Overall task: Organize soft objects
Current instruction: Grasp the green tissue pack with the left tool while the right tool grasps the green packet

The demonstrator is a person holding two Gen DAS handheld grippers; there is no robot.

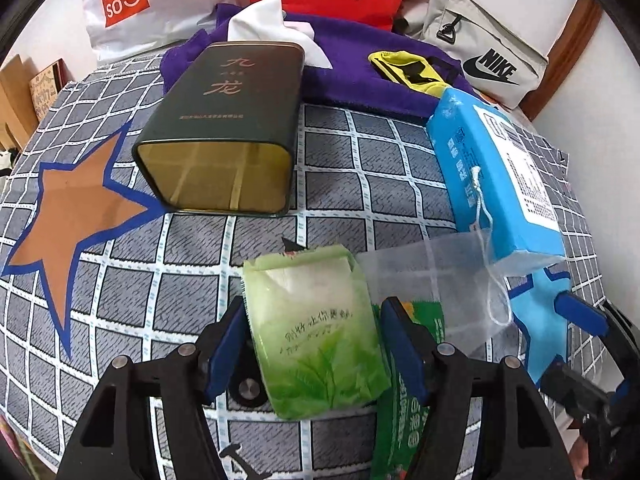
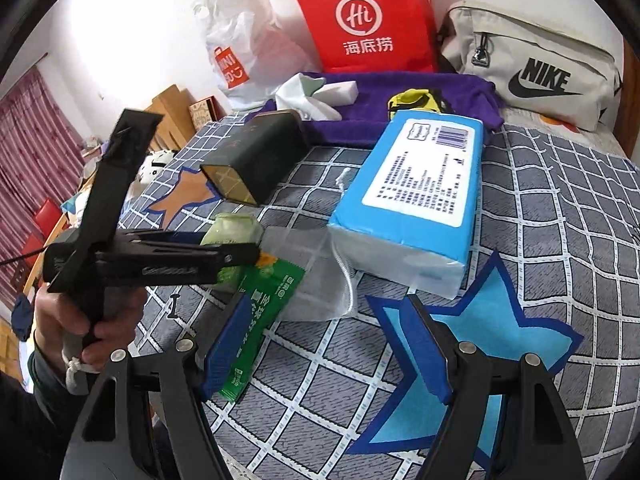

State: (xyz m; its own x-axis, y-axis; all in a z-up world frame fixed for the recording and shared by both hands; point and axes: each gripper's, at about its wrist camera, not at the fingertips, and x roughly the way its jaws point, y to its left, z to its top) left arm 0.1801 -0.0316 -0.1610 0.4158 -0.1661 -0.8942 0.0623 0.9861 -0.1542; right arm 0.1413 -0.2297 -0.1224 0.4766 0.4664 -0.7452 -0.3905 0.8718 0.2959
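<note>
Left hand-held gripper: nearest the lens, pointing steeply down, jaws half-wide astride the green tissue pack; the pads look just short of pressing it, though I cannot be sure.
Green tissue pack: near middle of the bed, atop a green snack wrapper, just left of the mesh pouch.
Step in hand: likely closing on this pack to gather it.
Next move: squeeze gently, lift clear of the wrapper, perhaps toward the dark tin lying open-ended beyond.
Right hand-held gripper: wide, empty, angled down over the blue star, near the blue tissue pack.
</note>
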